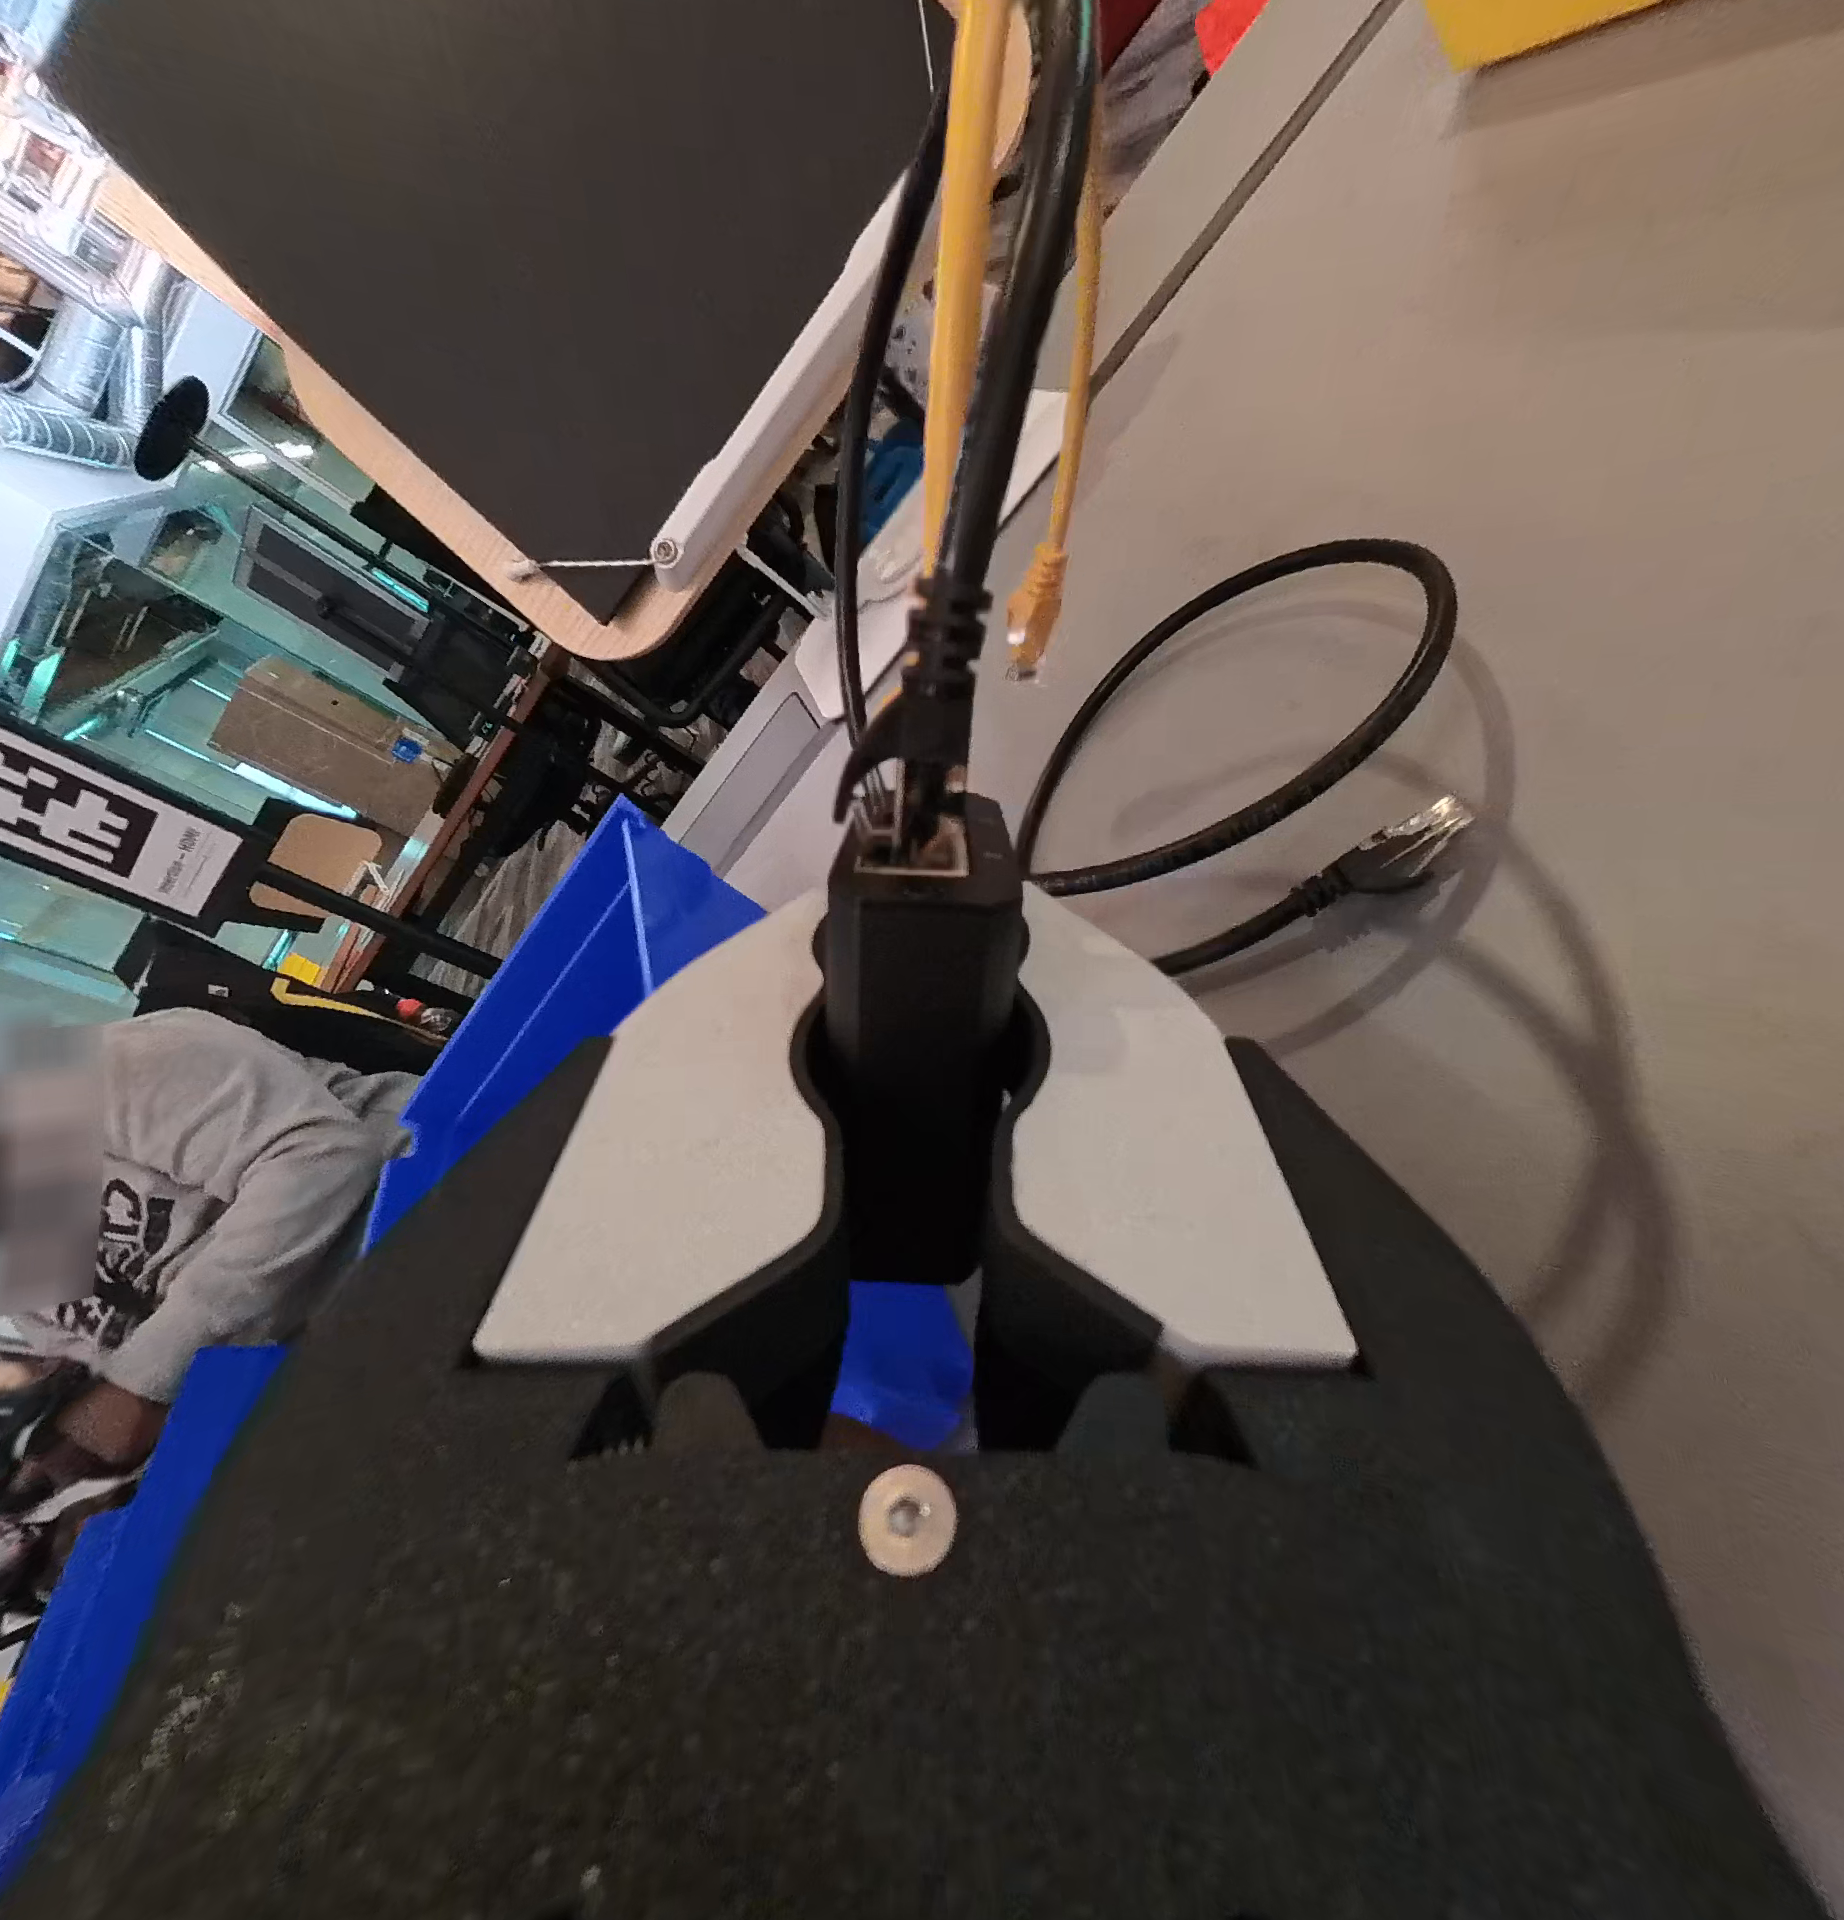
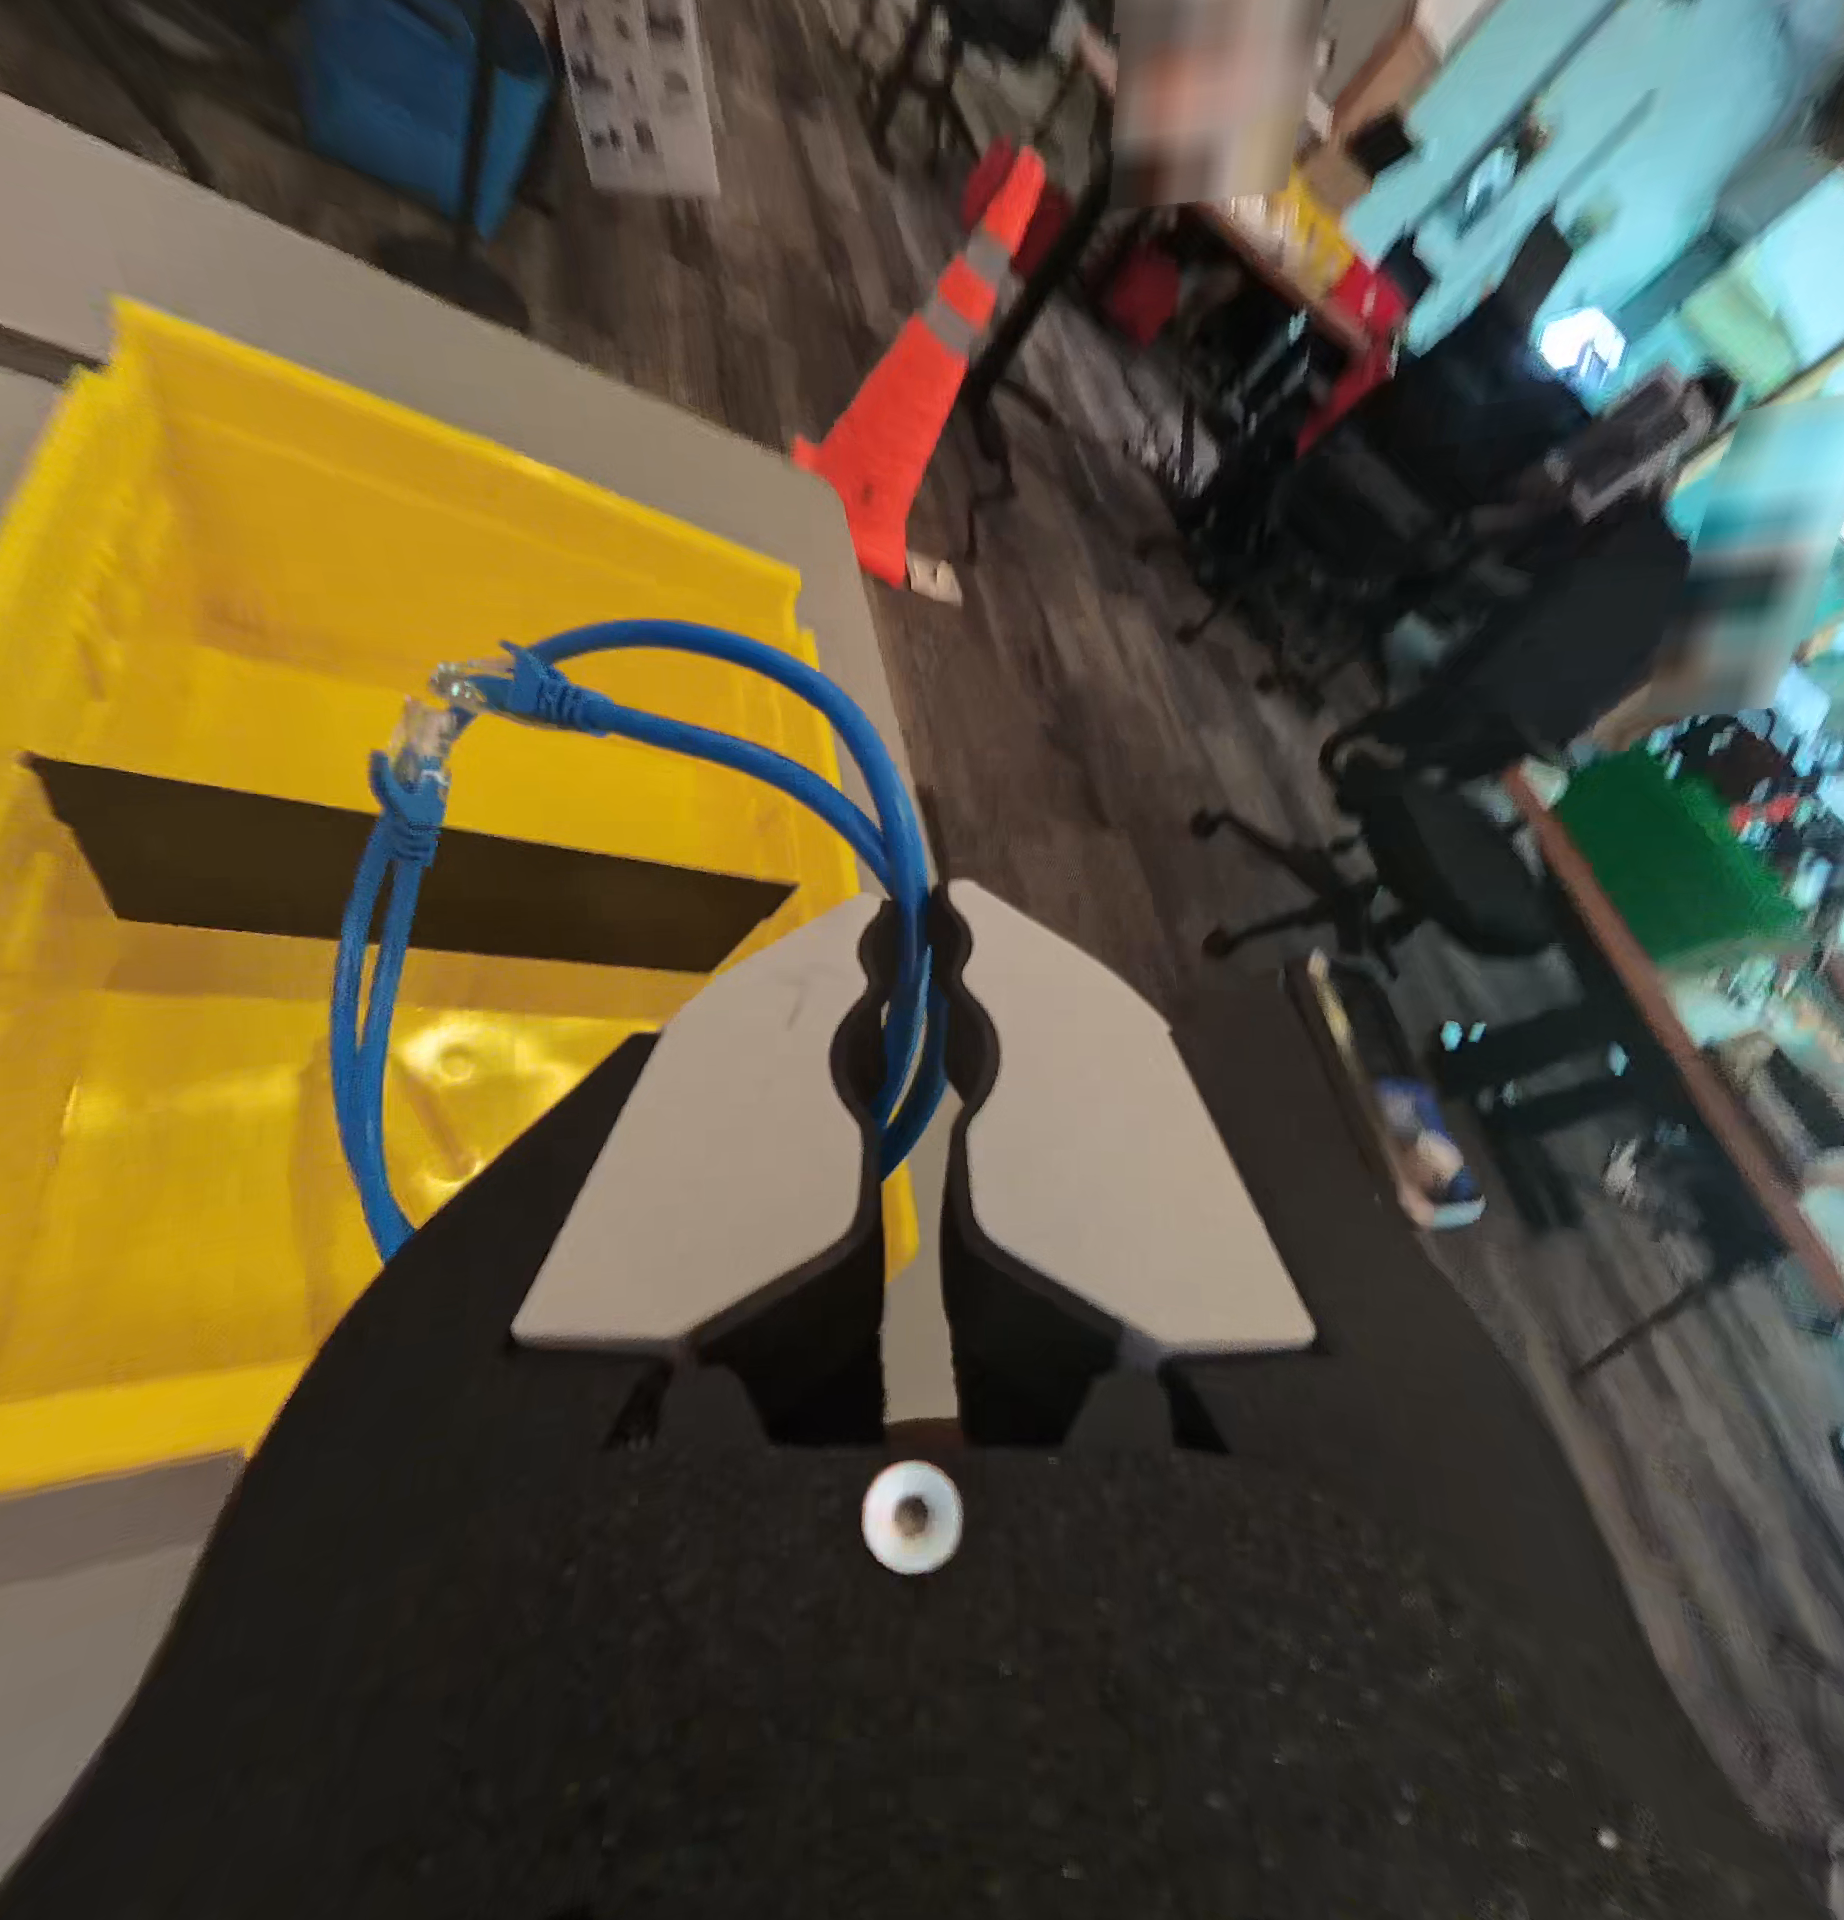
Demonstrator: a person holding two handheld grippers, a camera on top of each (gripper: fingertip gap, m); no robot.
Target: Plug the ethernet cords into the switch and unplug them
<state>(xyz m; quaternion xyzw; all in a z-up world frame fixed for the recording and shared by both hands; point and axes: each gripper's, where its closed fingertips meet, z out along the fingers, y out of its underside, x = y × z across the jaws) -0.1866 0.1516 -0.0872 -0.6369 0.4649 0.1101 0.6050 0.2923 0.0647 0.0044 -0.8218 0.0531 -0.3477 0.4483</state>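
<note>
While seemingly plugged, switch [image 1: 923, 997] sits clamped in left gripper [image 1: 923, 1039].

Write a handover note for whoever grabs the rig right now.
Left gripper: shut on the small black rectangular switch, held up off the grey table.
Black ethernet cord plugged into the switch; yellow ethernet cord dangling loose beside it; second black ethernet cord lying coiled on the table.
Right gripper: shut on the looped blue ethernet cord, over the yellow plastic bin, both plugs free.
Left: remaining plugging and unplugging.
</note>
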